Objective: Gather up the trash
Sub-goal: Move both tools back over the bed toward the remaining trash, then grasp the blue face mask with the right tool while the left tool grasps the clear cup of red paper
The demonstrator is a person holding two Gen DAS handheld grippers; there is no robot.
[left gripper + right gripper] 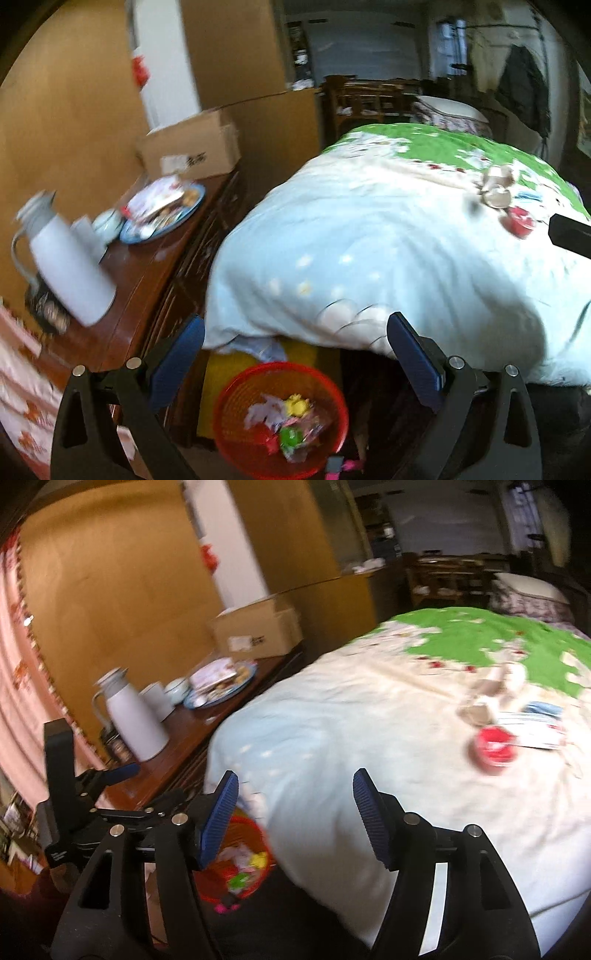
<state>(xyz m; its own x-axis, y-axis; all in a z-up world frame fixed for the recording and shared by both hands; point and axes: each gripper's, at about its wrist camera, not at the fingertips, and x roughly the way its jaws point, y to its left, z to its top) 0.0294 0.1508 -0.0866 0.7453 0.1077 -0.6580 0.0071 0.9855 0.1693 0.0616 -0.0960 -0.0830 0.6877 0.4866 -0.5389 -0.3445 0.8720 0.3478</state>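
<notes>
Both frames motion-blurred. Left gripper (pixel 295 354): jaws spread wide, nothing between them, held over the red trash basket (pixel 236 432) on the floor at the foot of the bed (pixel 369 240). Basket contains crumpled wrappers (pixel 284 417). Right gripper (pixel 295 812): jaws also apart and empty, above the bed's edge. On the quilt: red cup (pixel 493 751), beside crumpled paper (pixel 487 698) and a printed packet (pixel 532 725). White thermos jug (pixel 70 266) on the wooden counter (pixel 147 266).
</notes>
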